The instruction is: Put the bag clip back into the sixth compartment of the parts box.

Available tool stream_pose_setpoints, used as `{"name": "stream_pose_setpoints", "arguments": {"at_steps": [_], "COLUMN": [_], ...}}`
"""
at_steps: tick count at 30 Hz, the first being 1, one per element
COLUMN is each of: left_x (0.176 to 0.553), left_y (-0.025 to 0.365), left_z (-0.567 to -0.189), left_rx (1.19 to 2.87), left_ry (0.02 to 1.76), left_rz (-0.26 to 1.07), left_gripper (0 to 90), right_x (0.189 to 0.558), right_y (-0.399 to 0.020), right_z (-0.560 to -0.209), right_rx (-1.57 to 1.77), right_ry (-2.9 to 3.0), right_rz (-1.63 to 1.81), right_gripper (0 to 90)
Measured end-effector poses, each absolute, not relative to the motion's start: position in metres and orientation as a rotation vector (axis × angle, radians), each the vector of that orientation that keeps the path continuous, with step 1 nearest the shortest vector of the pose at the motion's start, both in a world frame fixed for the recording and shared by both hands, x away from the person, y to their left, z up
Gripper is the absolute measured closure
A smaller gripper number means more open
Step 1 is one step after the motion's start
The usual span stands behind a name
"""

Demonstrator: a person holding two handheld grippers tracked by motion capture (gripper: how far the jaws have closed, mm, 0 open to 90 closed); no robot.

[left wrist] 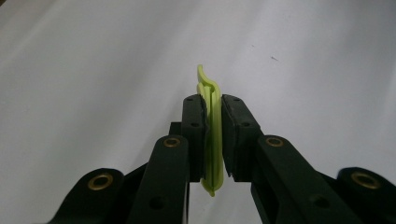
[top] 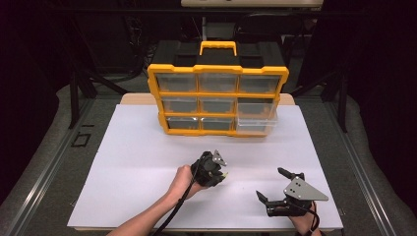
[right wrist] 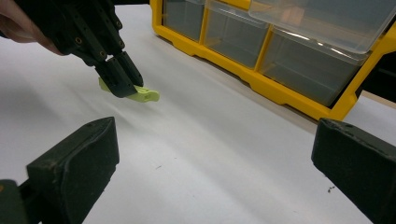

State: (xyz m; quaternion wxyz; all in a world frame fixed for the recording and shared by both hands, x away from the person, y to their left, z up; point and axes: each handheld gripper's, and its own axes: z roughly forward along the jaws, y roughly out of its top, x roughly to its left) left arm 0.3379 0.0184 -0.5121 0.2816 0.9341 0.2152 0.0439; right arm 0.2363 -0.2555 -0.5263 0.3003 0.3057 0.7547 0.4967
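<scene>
My left gripper (left wrist: 213, 140) clamps a thin lime-green clip (left wrist: 212, 135) just above the white table (top: 137, 162). My right gripper (top: 276, 186), jaws spread wide, rests near the front edge. Beyond stands a yellow drawer organizer (top: 218, 100), its lower-right drawer (top: 256, 117) pulled out.

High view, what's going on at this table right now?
A person at a white table holds a gripper in each hand. The left gripper has its jaws closed on a small lime-green plastic clip, lifted just above the table surface. The right gripper sits near the table's front edge with its jaws wide open, holding nothing. Behind them stands a yellow-and-black drawer organizer; its lower right drawer is pulled partly out.
</scene>
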Motion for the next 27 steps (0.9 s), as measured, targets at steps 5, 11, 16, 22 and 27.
{"name": "stream_pose_setpoints", "arguments": {"at_steps": [5, 11, 16, 22, 27], "left_x": [0.342, 0.348, 0.354, 0.36, 0.365], "left_y": [0.024, 0.031, 0.034, 0.035, 0.038], "left_z": [-0.509, -0.507, -0.507, -0.504, -0.501], "left_rx": [2.519, 2.528, 2.555, 2.581, 2.591], "left_ry": [0.573, 0.578, 0.591, 0.576, 0.564], "left_rz": [0.114, 0.111, 0.12, 0.118, 0.095], "left_gripper": [80.3, 80.3, 80.3, 80.2, 80.2], "right_x": [0.236, 0.237, 0.237, 0.236, 0.236], "right_y": [-0.256, -0.257, -0.257, -0.257, -0.257], "right_z": [-0.526, -0.526, -0.526, -0.525, -0.526], "right_rx": [0.811, 0.82, 0.816, 0.813, 0.817], "right_ry": [2.003, 2.001, 2.0, 1.993, 1.998], "right_rz": [1.323, 1.334, 1.337, 1.336, 1.332], "right_gripper": [0.2, 0.0, 0.0, 0.0, 0.0]}}
